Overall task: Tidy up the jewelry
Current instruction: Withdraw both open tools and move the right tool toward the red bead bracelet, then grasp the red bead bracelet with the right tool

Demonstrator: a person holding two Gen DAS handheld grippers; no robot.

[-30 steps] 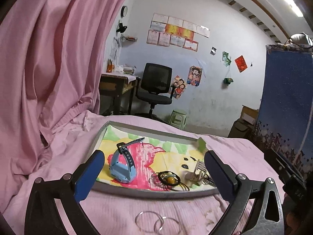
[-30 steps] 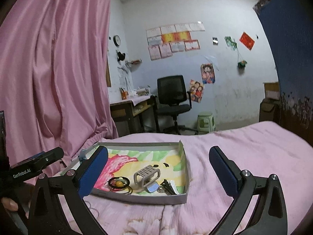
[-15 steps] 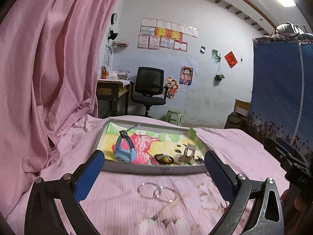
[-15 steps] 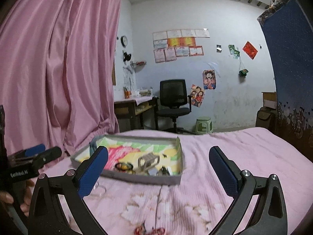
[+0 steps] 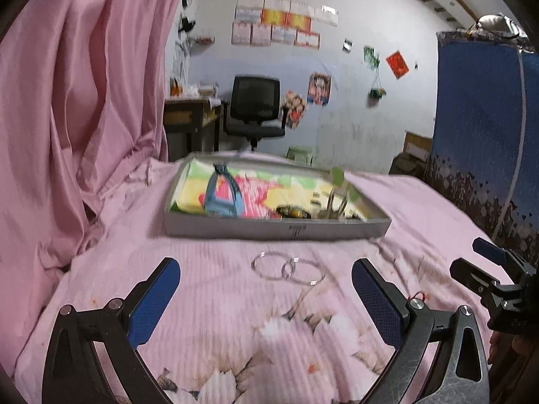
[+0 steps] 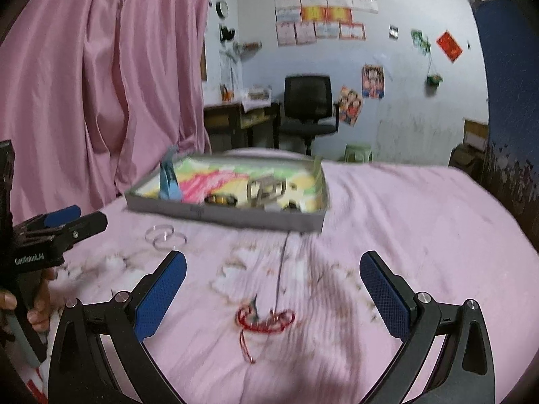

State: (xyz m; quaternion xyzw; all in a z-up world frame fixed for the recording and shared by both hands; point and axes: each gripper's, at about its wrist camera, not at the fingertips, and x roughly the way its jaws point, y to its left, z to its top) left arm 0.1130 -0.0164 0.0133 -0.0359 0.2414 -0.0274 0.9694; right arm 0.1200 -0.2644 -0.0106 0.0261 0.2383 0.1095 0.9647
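Observation:
A grey tray with a colourful lining sits on the pink bed. In it are a blue watch, a hair claw and a dark ring-shaped piece with a yellow centre. Two clear bangles lie overlapping on the sheet in front of the tray. A red cord bracelet lies nearer. My left gripper is open, just short of the bangles. My right gripper is open, with the red bracelet between its fingers' line.
A pink curtain hangs at the left of the bed. A blue patterned hanging stands at the right. Beyond the bed are a desk, a black office chair and a green stool.
Both grippers have pulled back and tilted down from the tray. The bangles now lie further into the left view, and the red bracelet has come fully into the right view.

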